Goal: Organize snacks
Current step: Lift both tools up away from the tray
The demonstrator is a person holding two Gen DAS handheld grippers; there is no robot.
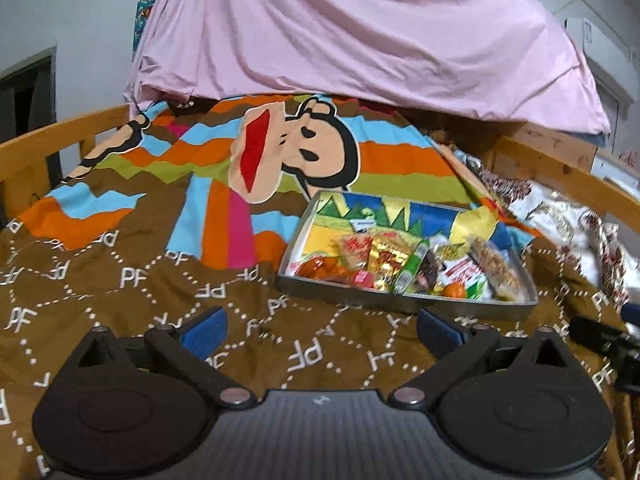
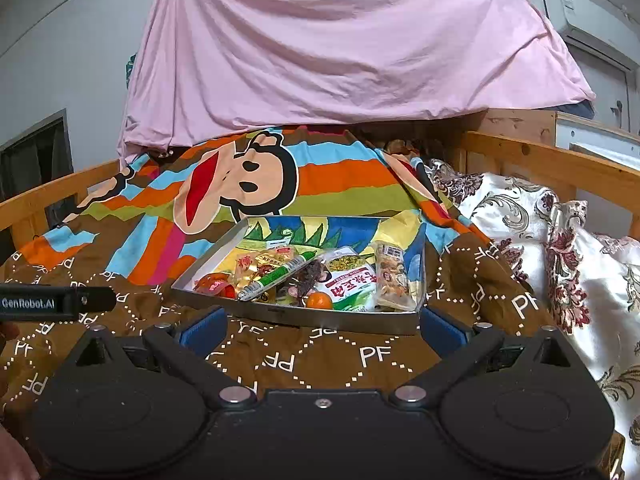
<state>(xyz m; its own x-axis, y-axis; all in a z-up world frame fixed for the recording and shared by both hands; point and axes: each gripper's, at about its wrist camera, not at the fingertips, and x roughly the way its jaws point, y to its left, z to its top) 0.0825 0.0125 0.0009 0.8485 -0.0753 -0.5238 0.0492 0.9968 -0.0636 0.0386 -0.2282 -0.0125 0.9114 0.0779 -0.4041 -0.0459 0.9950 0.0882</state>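
While resting on a soft, rumpled quilt point(image 2: 320, 360), liable to tip if pressed at one rim: tray point(image 2: 296, 316), mid-bed, just beyond both grippers. Inside, crowded toward the near wall, overlapping snacks point(image 2: 312, 276); likely to slide or snag together on a careless pull. Small orange point(image 2: 319, 300) at the near edge, apt to roll. Left gripper point(image 1: 320, 330) spread wide, empty, touching nothing. Right gripper point(image 2: 320, 326) likewise spread wide, empty, close to the tray's near wall.

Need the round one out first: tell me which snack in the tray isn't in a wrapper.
The small orange fruit, by the tray's near wall. It is bare and round; every other snack around it is a flat packet or a wrapped stick.
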